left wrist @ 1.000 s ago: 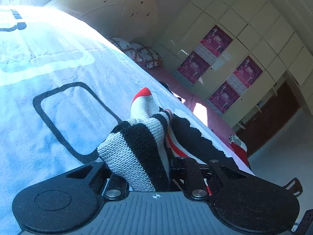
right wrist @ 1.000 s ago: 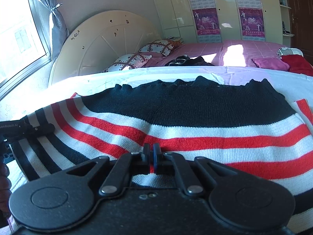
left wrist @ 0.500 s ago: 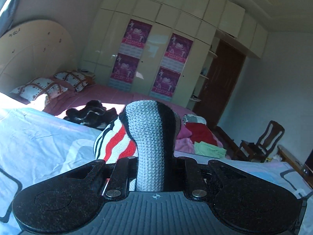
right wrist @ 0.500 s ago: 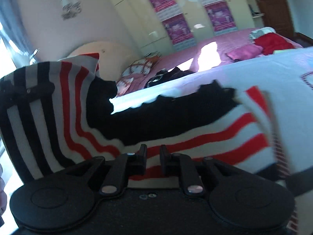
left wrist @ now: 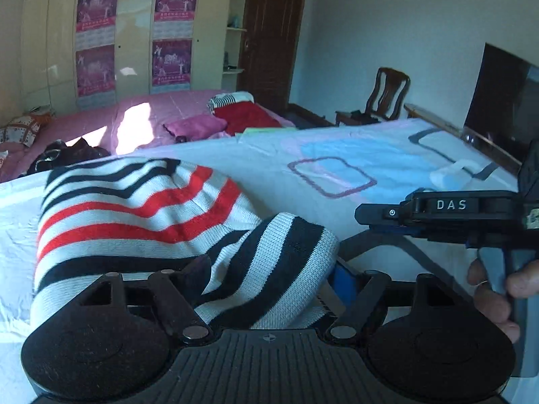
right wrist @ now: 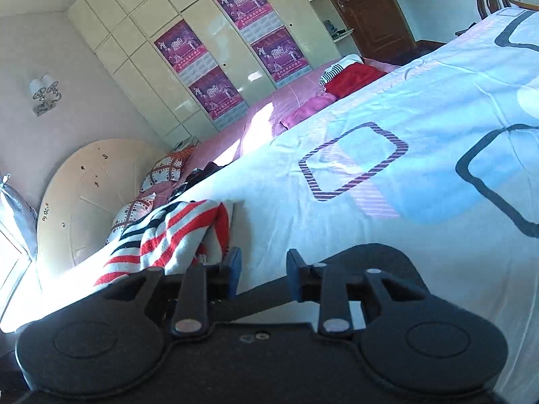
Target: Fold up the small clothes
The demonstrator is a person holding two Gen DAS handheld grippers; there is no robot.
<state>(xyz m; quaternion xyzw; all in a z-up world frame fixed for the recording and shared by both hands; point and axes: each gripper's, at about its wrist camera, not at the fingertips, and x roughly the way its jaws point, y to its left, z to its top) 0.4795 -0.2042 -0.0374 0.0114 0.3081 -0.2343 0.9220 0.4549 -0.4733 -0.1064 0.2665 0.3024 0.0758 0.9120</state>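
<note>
Tongs (right wrist: 262, 271) opening emptily right; left view alone shows sweater (left wrist: 141, 215), perhaps loose.

Two low wrist views along the bedsheet (left wrist: 353, 141), sharing striped sweater (right wrist: 168, 232) and wardrobe (left wrist: 134, 33).

striped sweater (left wrist: 141, 215) now folded over on bedsheet (right wrist: 370, 229), both hand-held grippers' jaws just opened, released

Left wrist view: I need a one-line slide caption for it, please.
Open left gripper straddles folded striped sweater on bedsheet; right gripper alongside.
</note>
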